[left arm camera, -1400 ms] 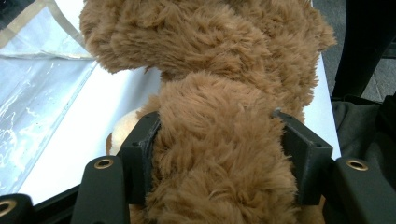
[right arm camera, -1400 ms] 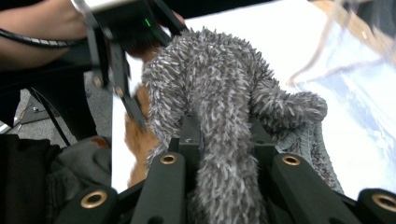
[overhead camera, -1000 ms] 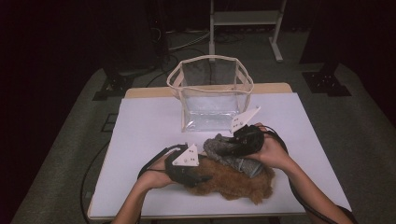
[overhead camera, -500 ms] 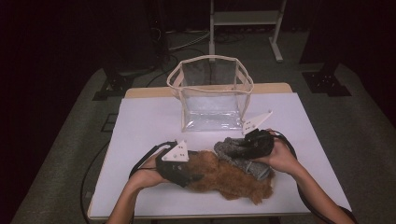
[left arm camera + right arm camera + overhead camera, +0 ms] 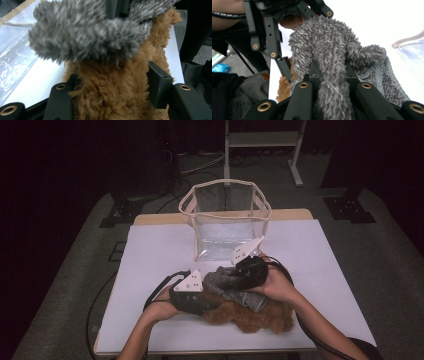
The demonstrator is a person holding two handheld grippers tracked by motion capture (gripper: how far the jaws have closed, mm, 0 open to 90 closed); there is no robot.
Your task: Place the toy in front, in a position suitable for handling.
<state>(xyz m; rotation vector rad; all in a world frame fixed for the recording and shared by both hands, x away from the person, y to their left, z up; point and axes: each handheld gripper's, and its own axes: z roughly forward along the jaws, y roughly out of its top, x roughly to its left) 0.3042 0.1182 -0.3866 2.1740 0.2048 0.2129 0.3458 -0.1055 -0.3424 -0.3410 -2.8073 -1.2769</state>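
Near the desk's (image 5: 150,250) front edge, the left gripper (image 5: 192,296) has been closing on the brown plush (image 5: 250,317); the right gripper (image 5: 248,272) clamps the grey plush (image 5: 225,281); best peel them apart slowly, then bag (image 5: 227,220) the grey one.

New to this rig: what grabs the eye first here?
The furry heap at the table's near edge: the left claw has just been closing around a brown fuzzy item, and the right claw grips a grey fuzzy item lying on it. Behind stands a clear plastic bag, open-topped.
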